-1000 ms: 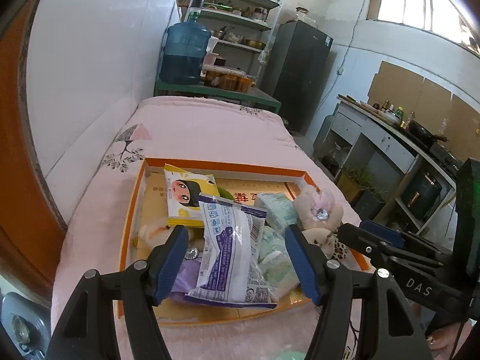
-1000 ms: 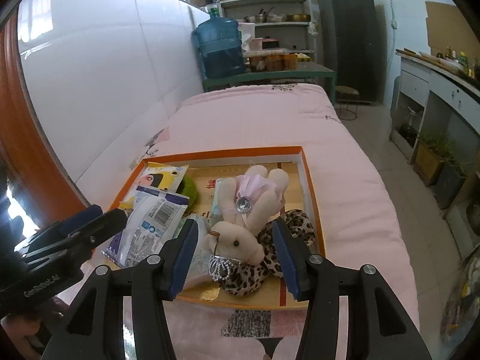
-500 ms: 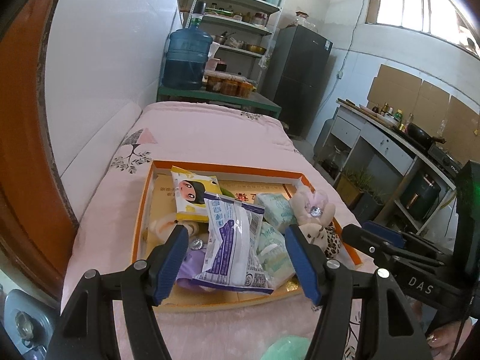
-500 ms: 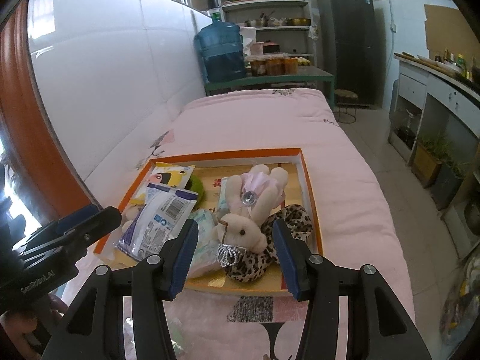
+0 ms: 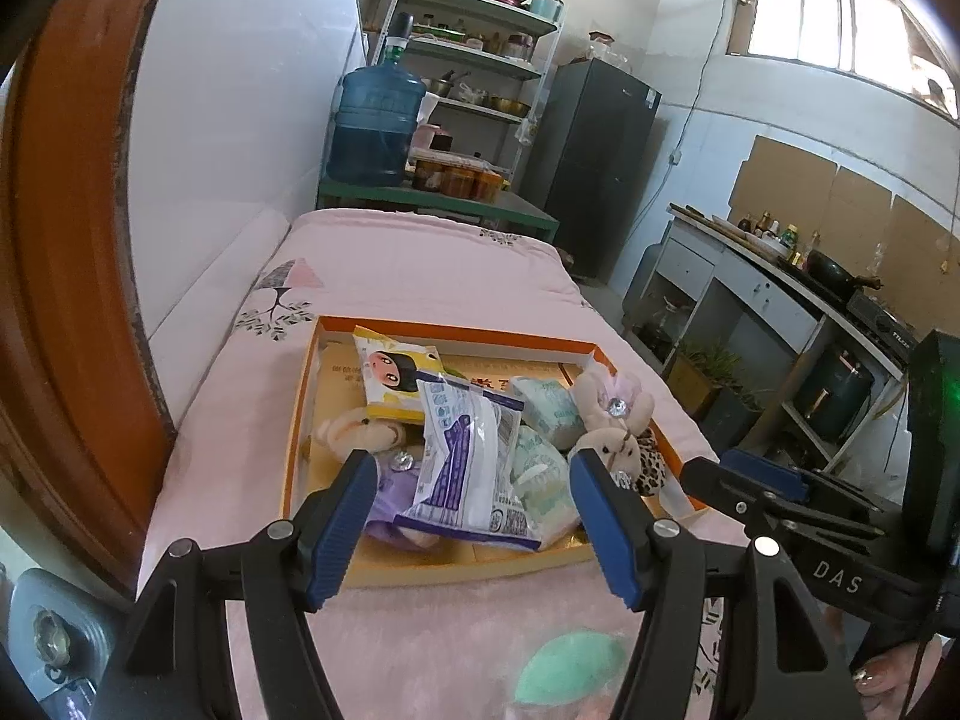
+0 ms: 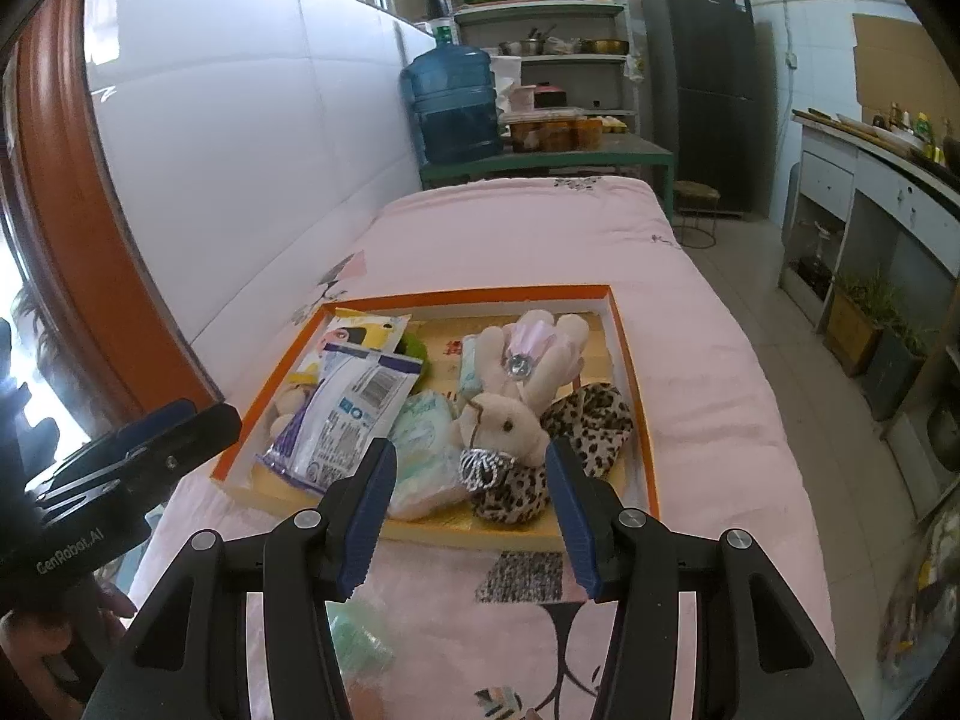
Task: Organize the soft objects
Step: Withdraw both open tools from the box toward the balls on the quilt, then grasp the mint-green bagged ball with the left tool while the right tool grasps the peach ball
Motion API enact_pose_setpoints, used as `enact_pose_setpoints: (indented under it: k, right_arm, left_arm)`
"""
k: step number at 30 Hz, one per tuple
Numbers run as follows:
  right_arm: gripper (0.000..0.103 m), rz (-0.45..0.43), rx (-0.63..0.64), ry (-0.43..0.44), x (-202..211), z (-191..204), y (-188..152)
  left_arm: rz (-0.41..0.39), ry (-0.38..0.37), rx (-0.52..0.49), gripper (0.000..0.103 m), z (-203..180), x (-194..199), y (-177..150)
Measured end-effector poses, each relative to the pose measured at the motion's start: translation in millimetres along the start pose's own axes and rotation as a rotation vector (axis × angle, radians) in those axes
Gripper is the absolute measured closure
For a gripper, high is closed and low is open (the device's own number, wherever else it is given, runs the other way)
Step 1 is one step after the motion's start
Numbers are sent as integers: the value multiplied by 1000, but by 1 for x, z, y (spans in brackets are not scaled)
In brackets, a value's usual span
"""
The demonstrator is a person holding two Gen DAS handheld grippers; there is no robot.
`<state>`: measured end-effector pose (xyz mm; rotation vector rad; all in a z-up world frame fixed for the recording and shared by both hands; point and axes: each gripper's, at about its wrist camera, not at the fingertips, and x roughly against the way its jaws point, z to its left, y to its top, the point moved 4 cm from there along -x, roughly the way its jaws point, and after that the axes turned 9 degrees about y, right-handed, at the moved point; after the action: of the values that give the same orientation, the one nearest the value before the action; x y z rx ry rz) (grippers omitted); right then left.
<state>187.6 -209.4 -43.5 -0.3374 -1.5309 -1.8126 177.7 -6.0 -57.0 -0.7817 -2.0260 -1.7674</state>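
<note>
An orange-rimmed box (image 5: 456, 333) (image 6: 636, 396) lies on the pink bed. It holds a yellow cartoon packet (image 5: 393, 381), a white and purple plastic bag (image 5: 465, 462) (image 6: 342, 414), pale green tissue packs (image 5: 549, 405) (image 6: 423, 420), a beige plush in purple (image 5: 360, 432) and plush bunnies with leopard print (image 5: 612, 420) (image 6: 522, 384). My left gripper (image 5: 471, 516) is open and empty, above the box's near edge. My right gripper (image 6: 471, 504) is open and empty, above the near edge by the bunnies.
A green soft object (image 5: 567, 669) (image 6: 360, 636) lies on the bed close below the grippers. A white wall runs along the left. A blue water jug (image 5: 375, 120), shelves and a dark fridge (image 5: 594, 162) stand beyond the bed. A counter (image 5: 780, 276) is at right.
Both grippers have pulled back and up from the box, which now looks smaller and farther. Both stayed open and empty. The green object has come into view below.
</note>
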Motion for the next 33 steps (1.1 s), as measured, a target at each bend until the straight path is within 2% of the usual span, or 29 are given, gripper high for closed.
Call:
enact_pose_setpoints:
  k: [24, 33]
  right_arm:
    - [50, 17, 14, 10, 25, 24, -42]
    - [50, 55, 27, 21, 26, 34, -67]
  left_arm:
    - [-9, 0, -3, 37, 11, 32, -25]
    - [-32, 57, -61, 37, 7, 44, -43]
